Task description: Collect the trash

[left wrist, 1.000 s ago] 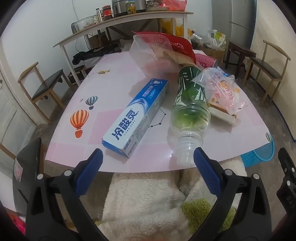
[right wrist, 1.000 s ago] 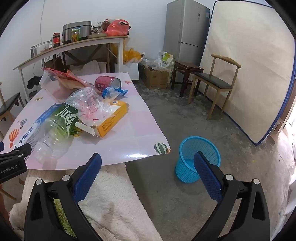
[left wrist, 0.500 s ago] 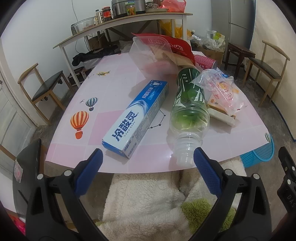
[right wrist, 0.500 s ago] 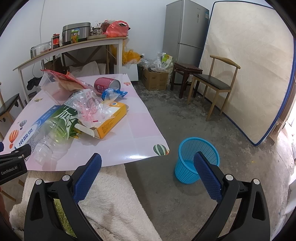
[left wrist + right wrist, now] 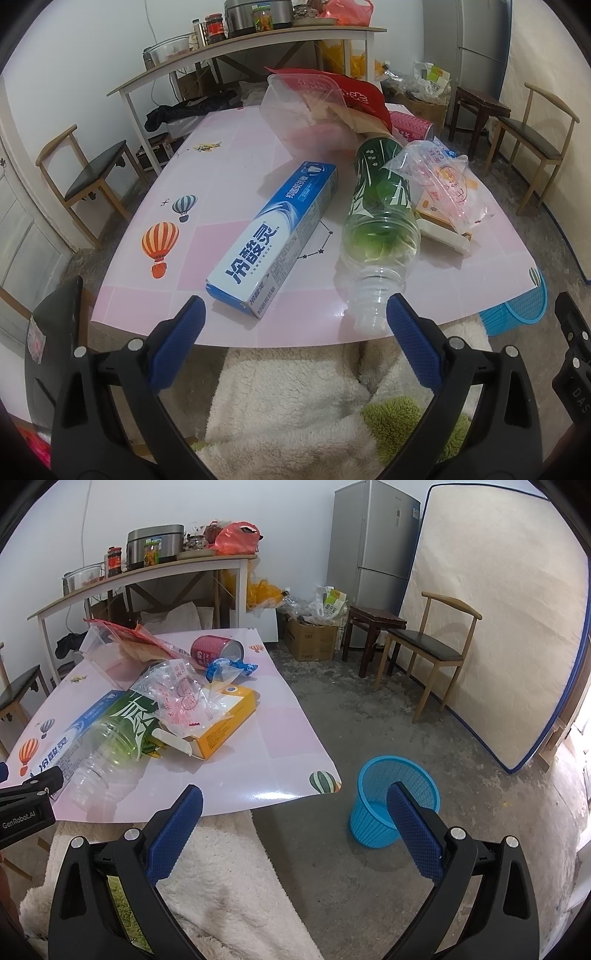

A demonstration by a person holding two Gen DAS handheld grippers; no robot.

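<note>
Left wrist view: the left gripper (image 5: 291,314) has crept a little closer to the near edge of the pink table (image 5: 229,177) over the last second, its blue-padded jaws wide apart and holding nothing, so the first pickup is only being lined up. Just ahead lie a blue toothpaste box (image 5: 275,242) and, beside it, a capless plastic bottle (image 5: 380,225) on its side with its neck toward the gripper. Behind them sit a clear plastic bag (image 5: 443,184) draped over an orange carton (image 5: 225,723), a pink can (image 5: 216,651) and a tipped clear tub (image 5: 306,107), which seems empty apart from scraps, though glare makes that uncertain. In the right wrist view, the right gripper (image 5: 293,808) is also spread open and empty, aimed toward the blue mesh bin (image 5: 393,801) on the floor beside the table; no trash shows inside it.
</note>
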